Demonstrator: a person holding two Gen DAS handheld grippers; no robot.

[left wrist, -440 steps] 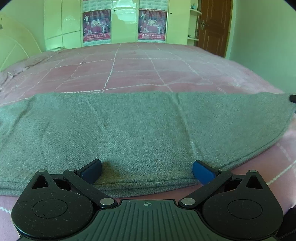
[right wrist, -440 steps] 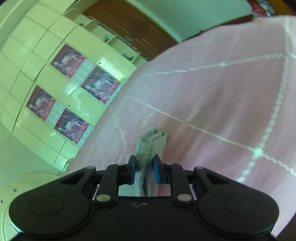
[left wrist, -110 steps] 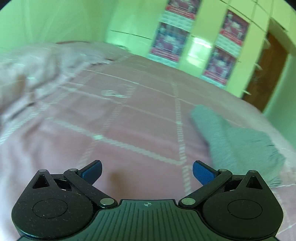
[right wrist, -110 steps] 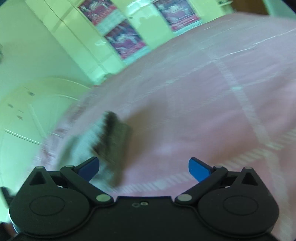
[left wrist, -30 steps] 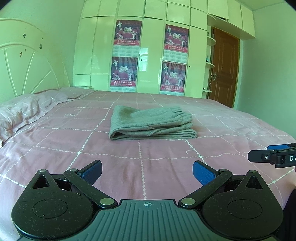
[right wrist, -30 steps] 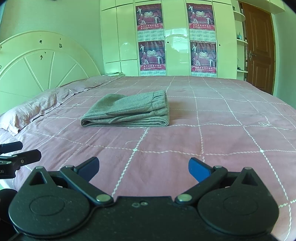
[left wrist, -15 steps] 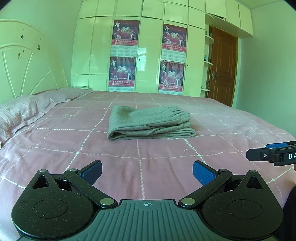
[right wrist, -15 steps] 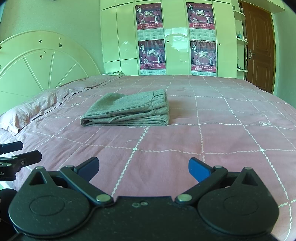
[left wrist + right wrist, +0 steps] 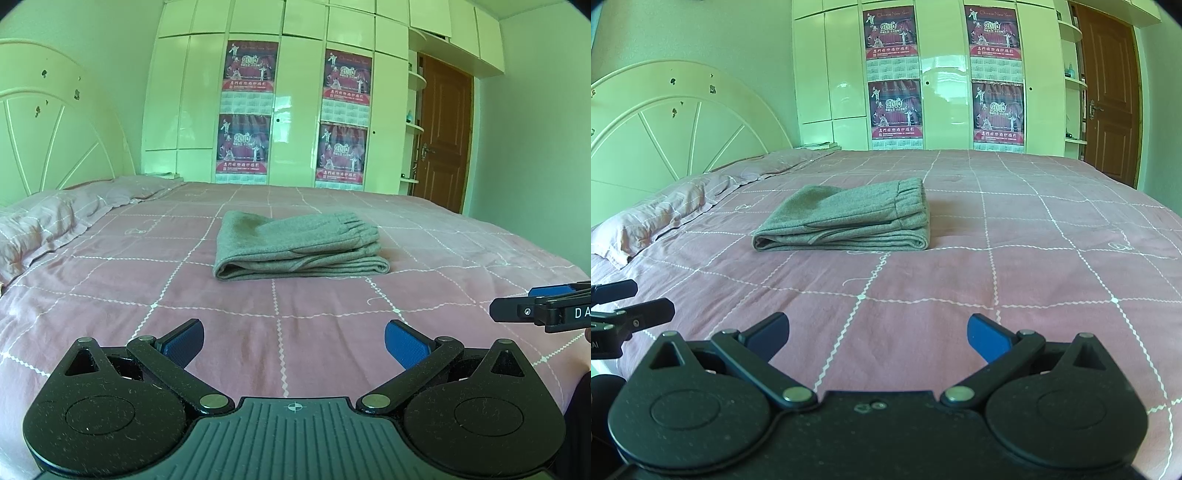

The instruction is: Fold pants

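Pants (image 9: pixel 301 245): one folded stack on bed (image 9: pixel 443 280); left tool (image 9: pixel 293 341), right tool (image 9: pixel 877 334) both spread apart, empty.

Pants (image 9: pixel 299 248), folded, on bed (image 9: pixel 443 258), mid-surface. Pillow (image 9: pixel 48 225) to their left, by headboard (image 9: pixel 44 147). Wardrobe (image 9: pixel 295 110) behind bed; door (image 9: pixel 443 136) at its right.

Both held low over the near edge of the bed (image 9: pixel 110 302), facing the wardrobe (image 9: pixel 295 110) wall. Left view from the left, right view from the right, side by side. Shared: folded pants (image 9: pixel 299 245) (image 9: pixel 846 218), well ahead.
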